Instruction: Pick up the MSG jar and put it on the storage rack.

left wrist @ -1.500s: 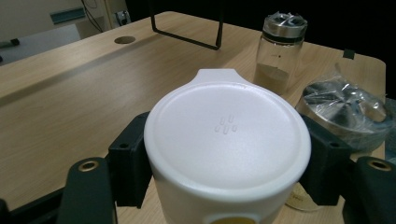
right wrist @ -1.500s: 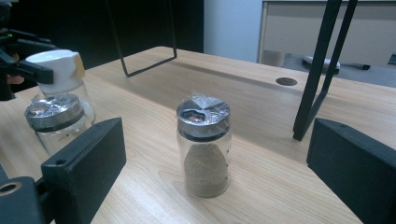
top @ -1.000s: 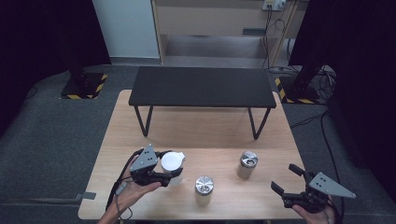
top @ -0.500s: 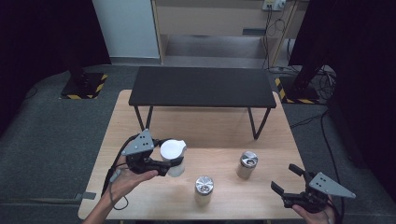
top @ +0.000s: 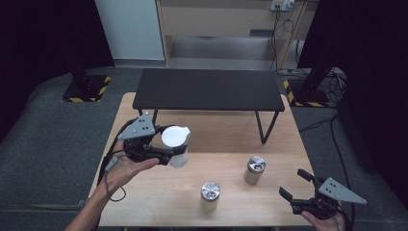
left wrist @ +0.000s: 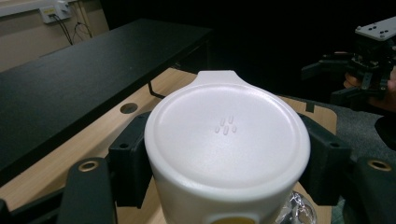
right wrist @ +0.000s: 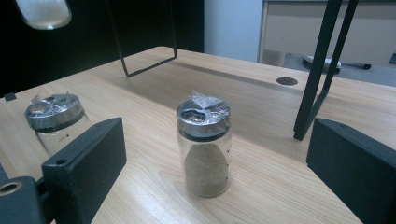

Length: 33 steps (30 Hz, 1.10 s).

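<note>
White plastic jar with a flat lid (top: 175, 144) is clamped between the closed fingers of the left gripper (top: 166, 153) and has been lifted clear of the pale wooden worktop (top: 226, 139) since a second ago, so carrying is likely underway. Right gripper (top: 294, 186) is held low at the near right edge, fingers spread and empty, facing the glass shaker with the metal cap (right wrist: 204, 147).

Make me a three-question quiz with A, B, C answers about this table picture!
1. Where is the white plastic container with the flat lid?
A. in the left gripper
B. on the black bench
C. on the floor

2. How many metal-capped glass jars stand on the wooden table?
A. one
B. two
C. four

3. How are the right gripper jaws?
A. shut on a jar
B. open, holding nothing
C. shut on the container

Key: A, its black jaws clamp it; B, near jar and far jar; B, nothing sits between them.
</note>
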### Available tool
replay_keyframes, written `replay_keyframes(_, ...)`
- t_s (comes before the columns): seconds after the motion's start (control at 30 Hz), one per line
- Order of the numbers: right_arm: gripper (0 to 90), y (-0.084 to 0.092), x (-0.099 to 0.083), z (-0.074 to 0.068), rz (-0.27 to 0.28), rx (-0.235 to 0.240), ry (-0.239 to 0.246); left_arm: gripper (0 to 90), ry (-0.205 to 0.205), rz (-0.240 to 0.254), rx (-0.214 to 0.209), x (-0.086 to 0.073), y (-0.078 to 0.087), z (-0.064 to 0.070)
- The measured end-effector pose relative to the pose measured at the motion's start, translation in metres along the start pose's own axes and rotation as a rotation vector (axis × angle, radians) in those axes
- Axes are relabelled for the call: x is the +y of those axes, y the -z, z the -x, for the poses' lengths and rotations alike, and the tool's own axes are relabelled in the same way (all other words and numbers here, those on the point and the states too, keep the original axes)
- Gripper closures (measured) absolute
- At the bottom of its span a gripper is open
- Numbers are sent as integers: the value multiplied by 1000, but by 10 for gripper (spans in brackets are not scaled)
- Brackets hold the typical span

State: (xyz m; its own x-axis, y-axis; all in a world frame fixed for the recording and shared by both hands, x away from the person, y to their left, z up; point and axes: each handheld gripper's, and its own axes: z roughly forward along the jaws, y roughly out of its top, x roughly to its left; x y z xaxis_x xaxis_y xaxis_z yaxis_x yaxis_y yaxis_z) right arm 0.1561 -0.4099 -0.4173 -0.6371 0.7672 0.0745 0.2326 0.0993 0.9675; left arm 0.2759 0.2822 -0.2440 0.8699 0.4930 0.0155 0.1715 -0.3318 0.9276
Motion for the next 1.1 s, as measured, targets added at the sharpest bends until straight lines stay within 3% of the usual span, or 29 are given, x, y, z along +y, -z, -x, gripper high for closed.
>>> replay_keyframes(0.37, 52, 0, 0, 0, 1, 0, -2, 289, 2, -15, 29, 38, 1, -6)
replay_keyframes(0.47, 52, 0, 0, 0, 1, 1, -3, 289, 23, -10, 46, 46, -1, -9)
replay_keyframes(0.8, 53, 0, -1, 1, 1, 2, -3, 290, 51, -2, 152, 74, -9, -22)
replay_keyframes(1.1, 53, 0, -1, 1, 2, 3, -5, 290, 75, -4, 233, 87, -14, -37)
